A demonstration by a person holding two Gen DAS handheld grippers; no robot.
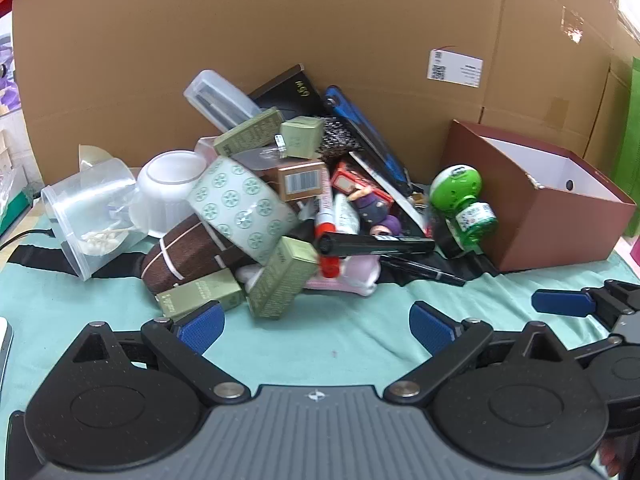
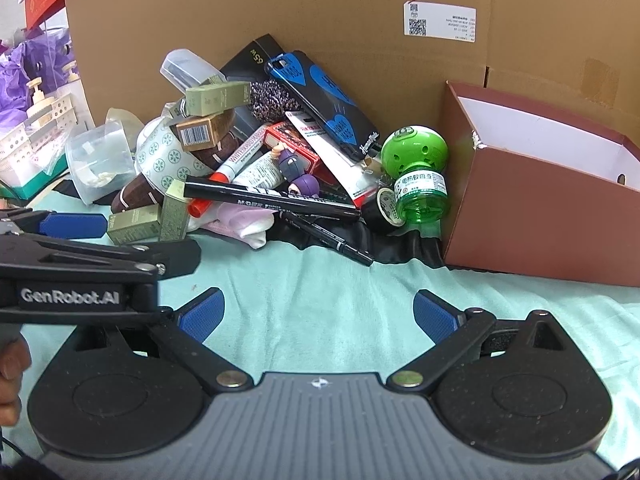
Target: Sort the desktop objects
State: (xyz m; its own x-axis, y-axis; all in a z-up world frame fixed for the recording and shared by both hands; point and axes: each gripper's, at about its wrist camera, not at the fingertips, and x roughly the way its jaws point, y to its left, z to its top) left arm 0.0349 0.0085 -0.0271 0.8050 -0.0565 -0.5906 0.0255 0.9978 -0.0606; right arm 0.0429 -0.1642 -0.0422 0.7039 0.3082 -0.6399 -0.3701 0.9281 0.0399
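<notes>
Hovering wide open and empty over the mint cloth [image 1: 340,336] at the counter's near edge: left tool [image 1: 316,326] and right tool [image 2: 318,316]. Heaped clutter [image 1: 280,208] at the back against the cardboard wall [image 1: 280,20], brown box [image 2: 540,200] toward the right edge. Only in the right view: blue hearts on the phone case [image 2: 328,100], lettering on the black marker [image 2: 272,198]. Only in the left view: white bowl [image 1: 168,192].

Tall cardboard wall [image 1: 280,32] behind a mint-green table cloth [image 1: 328,336].

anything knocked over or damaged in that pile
The clear plastic tub lies tipped on its side, cotton swabs near its mouth. The brown cardboard box has a torn top corner.
</notes>
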